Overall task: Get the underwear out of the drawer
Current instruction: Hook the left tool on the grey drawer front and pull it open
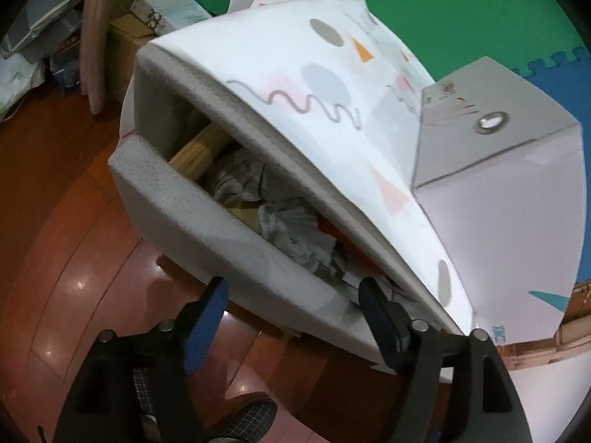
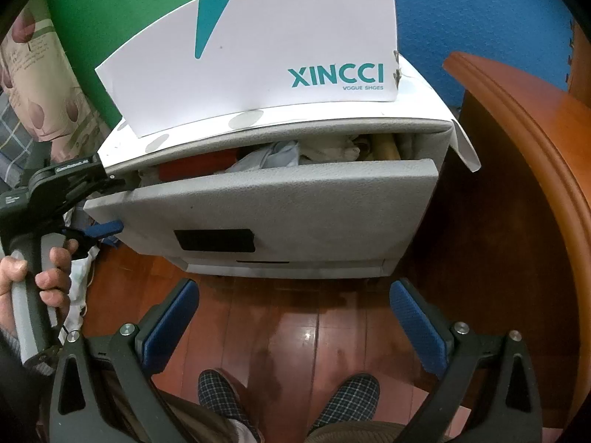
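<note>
**Two claws released at a part-open drawer**

Two views split the scene. The left wrist view looks along the gap of the drawer, where the underwear lies crumpled inside: grey and pale patterned cloth, with something orange-red and a tan wooden piece beside it. The left claw stands wide, one blue pad outside the drawer front and the other at the gap by the cloth; its pads press on nothing that can be seen.

The right wrist view faces the drawer head-on. It shows what the other cannot: the black rectangular patch on the grey, grainy drawer front, the person's hand around the left tool's grey handle, and two feet in checked slippers on the glossy red-brown floor. The right claw hangs spread over that floor, well short of the drawer, grasping nothing.

A white shoebox with teal lettering sits on the cabinet's top, a white sheet printed with grey, pink and orange shapes. A curved wooden edge shows at the right.
</note>
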